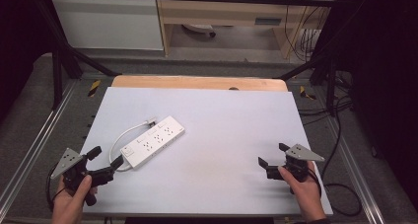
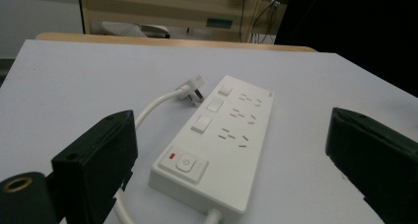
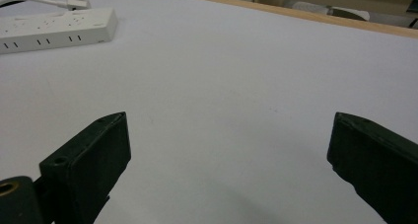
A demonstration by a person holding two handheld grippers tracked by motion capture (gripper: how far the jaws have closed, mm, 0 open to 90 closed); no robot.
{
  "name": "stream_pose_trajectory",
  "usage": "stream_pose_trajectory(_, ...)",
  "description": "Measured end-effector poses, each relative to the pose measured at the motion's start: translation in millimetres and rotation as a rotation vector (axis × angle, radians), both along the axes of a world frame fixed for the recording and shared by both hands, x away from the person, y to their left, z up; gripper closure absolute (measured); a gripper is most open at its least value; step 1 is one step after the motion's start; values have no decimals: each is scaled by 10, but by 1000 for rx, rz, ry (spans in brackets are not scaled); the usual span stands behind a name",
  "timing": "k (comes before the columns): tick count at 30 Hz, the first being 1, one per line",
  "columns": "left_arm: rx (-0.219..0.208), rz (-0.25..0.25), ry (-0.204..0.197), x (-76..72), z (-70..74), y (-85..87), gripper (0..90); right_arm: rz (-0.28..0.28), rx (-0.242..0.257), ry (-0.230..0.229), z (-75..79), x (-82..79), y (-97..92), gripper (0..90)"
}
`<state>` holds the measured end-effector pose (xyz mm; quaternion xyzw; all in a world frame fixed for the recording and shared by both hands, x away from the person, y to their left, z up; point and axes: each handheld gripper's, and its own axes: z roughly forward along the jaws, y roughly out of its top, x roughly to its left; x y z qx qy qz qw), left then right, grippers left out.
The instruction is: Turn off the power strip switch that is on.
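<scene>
Left gripper: jaws spread wide, nothing between the pads; held low at the near left corner of the table.
Right gripper: jaws likewise apart and empty; held at the near right edge, pointing across the bare surface.
Power strip: white, three socket groups with a switch beside each, lying flat and diagonal. From the left gripper, it sits just ahead, its switch end nearest and roughly centred in the jaw gap. From the right gripper, it lies well apart, far ahead and to its left.
Cable: white, loops out of the strip's near end, curves round its left side; plug rests loose on the table beside the far end.
Progress: judged as the start; the strip is untouched, no grasp made. The approach, the grip and any handling of strip or plug remain.
Surroundings: wooden board past the far edge, metal frame rails, floor cables at right.
Obstructions: none between the left gripper and the strip; the cable loop lies close to the left jaw and could snag.
</scene>
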<state>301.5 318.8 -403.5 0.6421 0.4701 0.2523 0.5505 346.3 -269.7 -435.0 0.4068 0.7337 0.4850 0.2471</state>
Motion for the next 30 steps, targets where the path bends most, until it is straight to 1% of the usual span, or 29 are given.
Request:
stream_pose_trajectory(2,-12,6,-22,-11,29,9,54,1,3,-2,8,-10,2,33)
stream_pose_trajectory(3,-12,6,-22,-11,29,9,52,1,7,-3,12,-19,4,33)
stream_pose_trajectory(4,-16,6,-32,-10,45,9,49,3,5,-5,15,-25,2,33)
stream_pose_trajectory(7,-23,7,-29,7,66,-10,49,4,5,-4,15,-35,3,33)
stream_pose_trajectory(10,-20,11,-24,29,86,-26,49,7,1,1,11,-34,0,33)
stream_pose_trajectory(11,-15,17,-16,59,110,-51,50,10,0,1,11,-35,0,33)
stream_pose_trajectory(14,1,14,-11,102,151,-102,55,14,13,-1,21,-46,1,33)
stream_pose_trajectory(17,15,3,-4,148,180,-178,56,21,8,-5,24,-54,1,33)
stream_pose_trajectory(20,7,-17,2,198,205,-254,59,21,10,-5,28,-59,3,34)
stream_pose_trajectory(22,11,-24,3,233,230,-306,61,22,11,-4,29,-62,3,34)
stream_pose_trajectory(25,21,-42,-7,285,275,-379,63,22,10,-3,30,-62,6,34)
stream_pose_trajectory(28,37,-60,-7,340,303,-471,64,22,11,-4,31,-61,8,34)
stream_pose_trajectory(29,37,-60,-7,340,303,-471,65,22,11,-4,31,-61,8,34)
stream_pose_trajectory(30,34,-75,-2,377,313,-535,65,22,12,-5,32,-62,9,33)
